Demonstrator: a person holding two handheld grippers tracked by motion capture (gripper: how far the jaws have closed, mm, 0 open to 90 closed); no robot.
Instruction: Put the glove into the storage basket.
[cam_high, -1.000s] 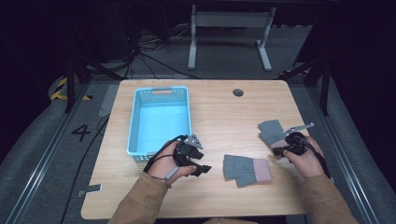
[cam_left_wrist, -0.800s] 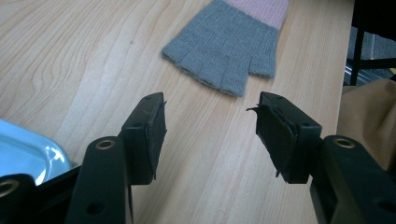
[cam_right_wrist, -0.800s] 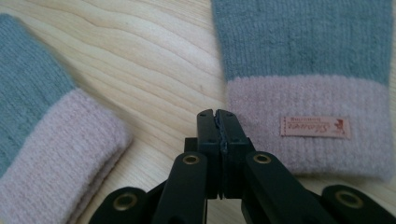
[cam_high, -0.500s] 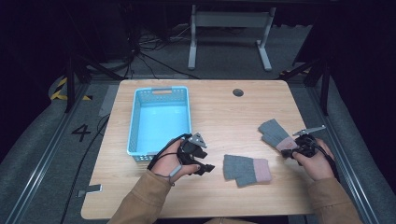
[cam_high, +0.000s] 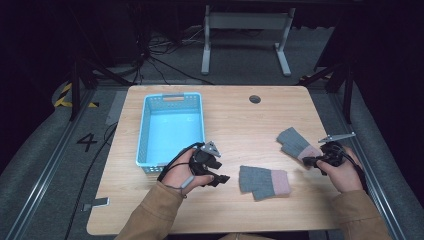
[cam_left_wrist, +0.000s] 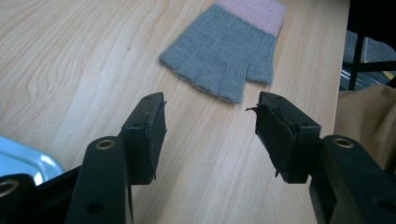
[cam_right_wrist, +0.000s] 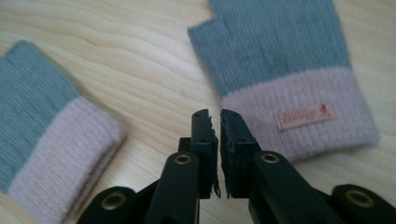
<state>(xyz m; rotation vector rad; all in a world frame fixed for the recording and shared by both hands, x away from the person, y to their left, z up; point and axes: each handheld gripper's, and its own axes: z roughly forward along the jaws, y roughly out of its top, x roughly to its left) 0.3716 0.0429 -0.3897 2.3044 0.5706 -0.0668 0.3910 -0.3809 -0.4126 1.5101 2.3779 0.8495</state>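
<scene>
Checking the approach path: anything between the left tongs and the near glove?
Nothing. In the left gripper view, bare wooden table runs from the open left tongs to the grey glove; the high view agrees.

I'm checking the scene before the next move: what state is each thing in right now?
Left gripper: open, nothing between its jaws.
Right gripper: jaws a crack apart, just been opening, nothing between them.
Near glove: flat on the table, untouched.
Far glove: flat, let go.
Blue basket: upright, empty.
</scene>
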